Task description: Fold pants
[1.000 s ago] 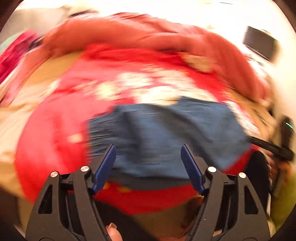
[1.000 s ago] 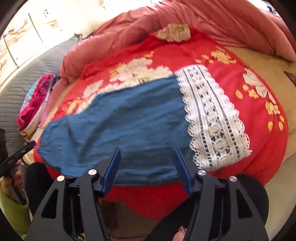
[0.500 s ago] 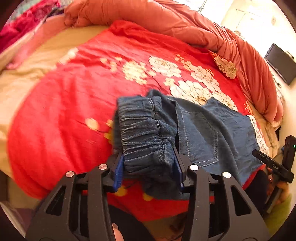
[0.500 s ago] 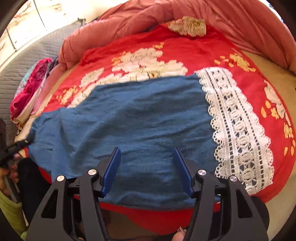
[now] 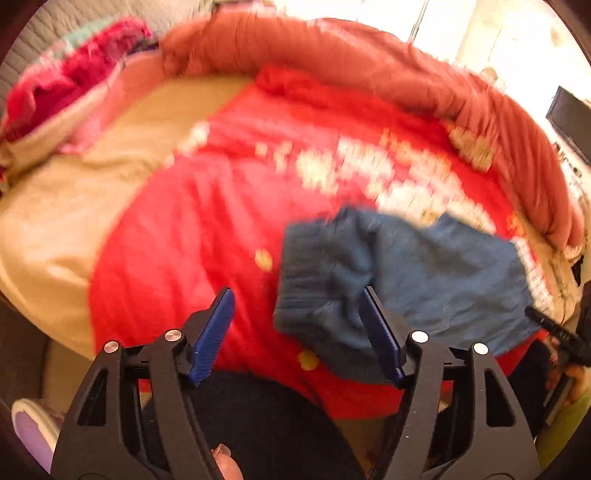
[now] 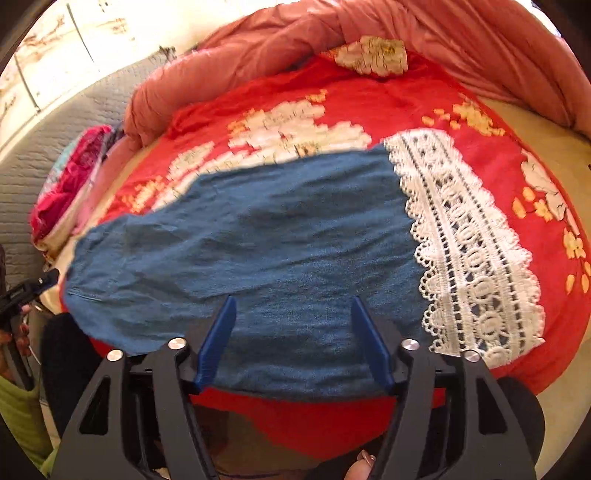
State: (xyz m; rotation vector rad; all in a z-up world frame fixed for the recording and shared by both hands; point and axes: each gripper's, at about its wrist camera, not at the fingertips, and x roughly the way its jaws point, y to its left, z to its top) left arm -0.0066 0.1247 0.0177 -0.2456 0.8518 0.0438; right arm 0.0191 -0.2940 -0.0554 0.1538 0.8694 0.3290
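Blue denim pants (image 6: pixel 280 240) with a white lace hem (image 6: pixel 469 258) lie on a red flowered blanket (image 6: pixel 369 103). In the blurred left wrist view the bunched elastic waistband (image 5: pixel 321 280) lies folded over the pants body (image 5: pixel 443 280). My left gripper (image 5: pixel 297 328) is open, its right finger next to the waistband, holding nothing. My right gripper (image 6: pixel 291 339) is open just above the pants' near edge, holding nothing. The left gripper's tip shows at the left edge of the right wrist view (image 6: pixel 40 280).
A rolled pink duvet (image 6: pixel 443 33) rings the far side of the bed. A heap of pink and red clothes (image 6: pixel 70 184) lies at the far left by a grey headboard (image 6: pixel 22 177). The beige sheet (image 5: pixel 59 236) shows left of the blanket.
My left gripper, shut on the waistband half a second ago, has opened and let it go, then drawn back to the left. The waistband now lies on the pants. The right gripper has barely moved.
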